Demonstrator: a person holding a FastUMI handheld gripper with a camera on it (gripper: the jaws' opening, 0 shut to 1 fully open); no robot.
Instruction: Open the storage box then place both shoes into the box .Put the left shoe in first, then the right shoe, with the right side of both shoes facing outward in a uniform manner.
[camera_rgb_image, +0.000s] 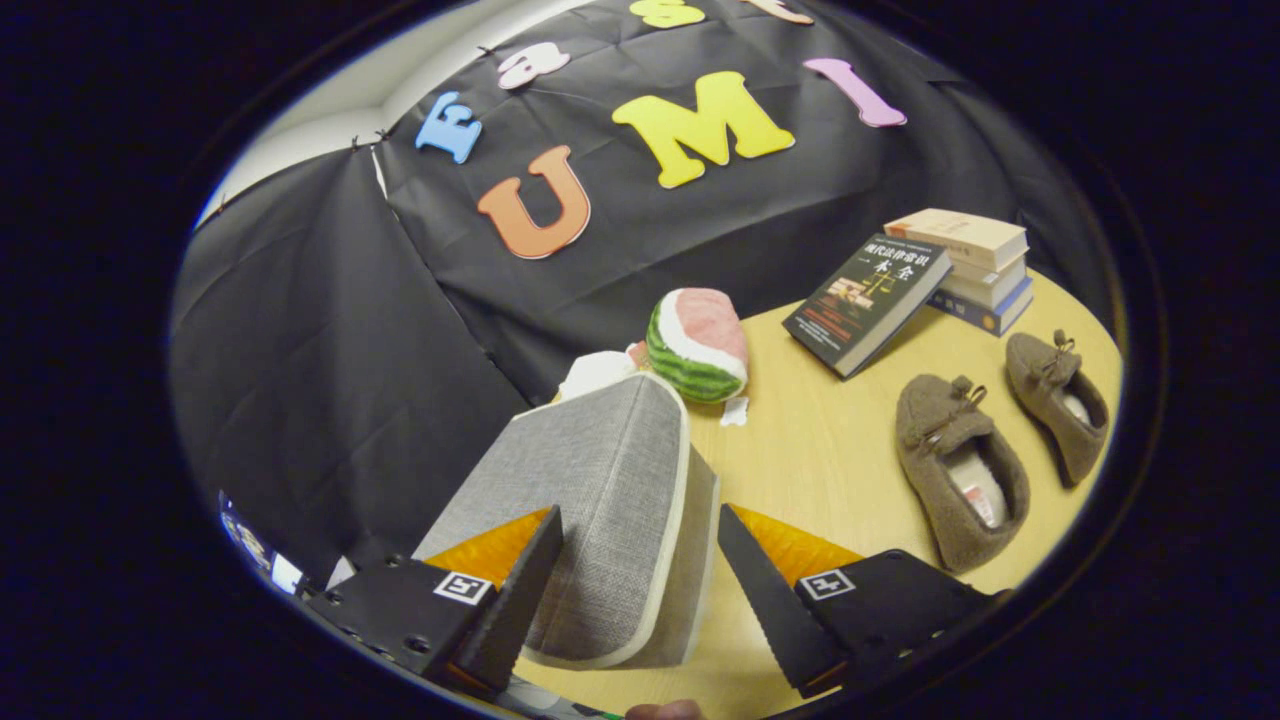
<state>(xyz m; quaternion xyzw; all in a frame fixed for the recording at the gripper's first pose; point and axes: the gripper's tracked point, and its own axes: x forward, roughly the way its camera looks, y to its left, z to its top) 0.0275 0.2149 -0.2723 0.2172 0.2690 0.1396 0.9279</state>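
— Storage box (610, 500), grey fabric with a pale rim, sits right between the tongs (640, 570), its lid seemingly closed. Are they clamped on it?

— No, they're spread wide; 1 finger (520, 590) lies against the box's side, the other finger (765, 590) stands clear of it.

— And the shoes?

— 2 brown fuzzy slippers: the nearer slipper (960, 470) just beyond the clear finger, the farther slipper (1060, 400) past it, both on the wooden table (820, 450).

— Anything else?

— A plush watermelon (698, 345) beyond the box, and a dark book (866, 300) leaning on a stack of books (975, 265) behind the slippers.
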